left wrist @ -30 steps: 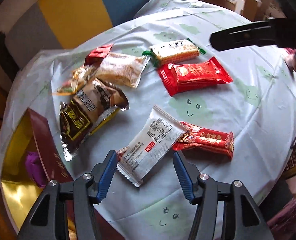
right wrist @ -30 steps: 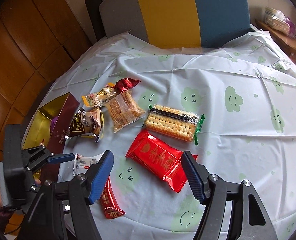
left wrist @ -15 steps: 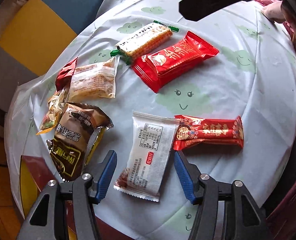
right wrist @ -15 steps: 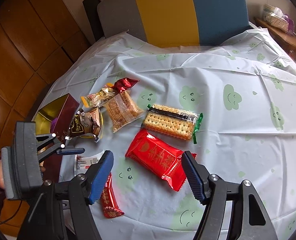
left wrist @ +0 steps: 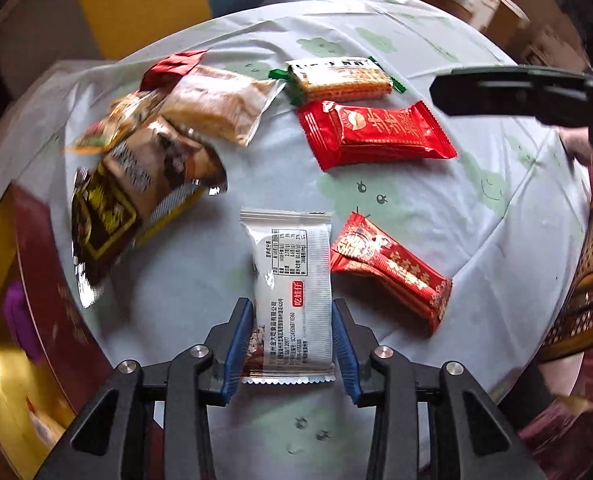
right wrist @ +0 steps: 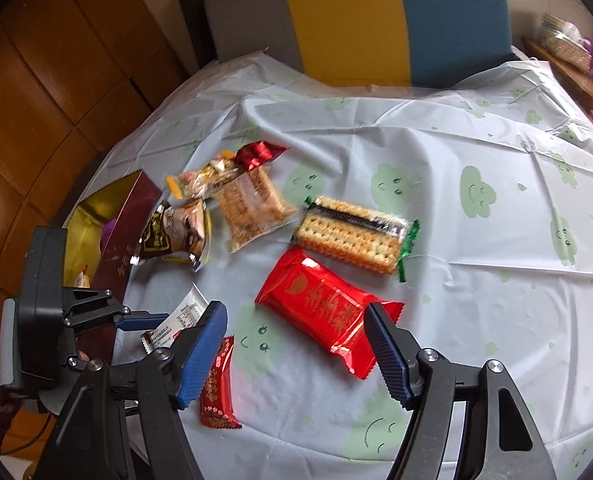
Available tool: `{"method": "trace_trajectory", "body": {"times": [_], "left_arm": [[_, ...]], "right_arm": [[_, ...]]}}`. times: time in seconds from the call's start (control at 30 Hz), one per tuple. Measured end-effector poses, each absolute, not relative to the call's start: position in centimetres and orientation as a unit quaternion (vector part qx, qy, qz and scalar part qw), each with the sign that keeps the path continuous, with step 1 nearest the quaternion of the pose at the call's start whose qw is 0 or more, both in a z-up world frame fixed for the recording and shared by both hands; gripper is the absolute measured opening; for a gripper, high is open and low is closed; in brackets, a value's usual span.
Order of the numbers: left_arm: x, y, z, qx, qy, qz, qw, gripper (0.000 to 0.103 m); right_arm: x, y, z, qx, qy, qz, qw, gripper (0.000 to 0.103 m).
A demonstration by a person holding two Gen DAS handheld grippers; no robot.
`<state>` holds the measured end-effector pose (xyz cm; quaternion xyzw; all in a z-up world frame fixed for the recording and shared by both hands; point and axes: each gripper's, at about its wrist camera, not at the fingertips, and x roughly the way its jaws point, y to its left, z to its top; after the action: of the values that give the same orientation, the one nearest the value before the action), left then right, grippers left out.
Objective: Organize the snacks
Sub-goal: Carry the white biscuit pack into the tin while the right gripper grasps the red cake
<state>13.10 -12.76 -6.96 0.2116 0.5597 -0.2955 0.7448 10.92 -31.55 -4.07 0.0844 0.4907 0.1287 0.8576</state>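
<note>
- At the far left of my left wrist view I see the gold-lined box (left wrist: 36,276) with maroon walls sitting at the counter's edge, something purple inside it.
- Next over lies a brown foil snack bag (left wrist: 136,196), its top under a clear-wrapped pastry (left wrist: 220,108); a small red wrapper (left wrist: 172,68) peeks out behind them.
- My left tongs (left wrist: 292,344) point steeply down at the white snack packet (left wrist: 292,280), which lies flat on the counter (left wrist: 476,220) with its near end between the blue pads. The jaws are closing; the pads sit right at the packet's long edges, but I can't tell whether they are pressing yet.
- Just right of the white packet, touching its edge, is a narrow red and gold packet (left wrist: 392,272), lying at an angle.
- Farther back sit the big red pouch (left wrist: 376,136) and, just behind it, the cracker pack (left wrist: 340,76) with green ends.
- In my right wrist view the right tongs (right wrist: 296,352) hang released above the counter, jaws wide apart, nothing between the pads. The big red pouch lies just beyond them, its near corner in the gap as seen from here.
- At the right of the left view the right tongs show as a dark bar above the cloth.
</note>
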Motion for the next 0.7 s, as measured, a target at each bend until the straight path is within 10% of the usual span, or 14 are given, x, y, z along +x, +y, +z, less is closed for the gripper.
{"method": "trace_trajectory", "body": {"times": [0.7], "left_arm": [[9.1,-9.3,-7.2,0.098,0.533,-0.214,0.813,0.035]], "right_arm": [[8.4,-23.9,-9.4,-0.065,0.562,0.236,0.790,0.058]]}}
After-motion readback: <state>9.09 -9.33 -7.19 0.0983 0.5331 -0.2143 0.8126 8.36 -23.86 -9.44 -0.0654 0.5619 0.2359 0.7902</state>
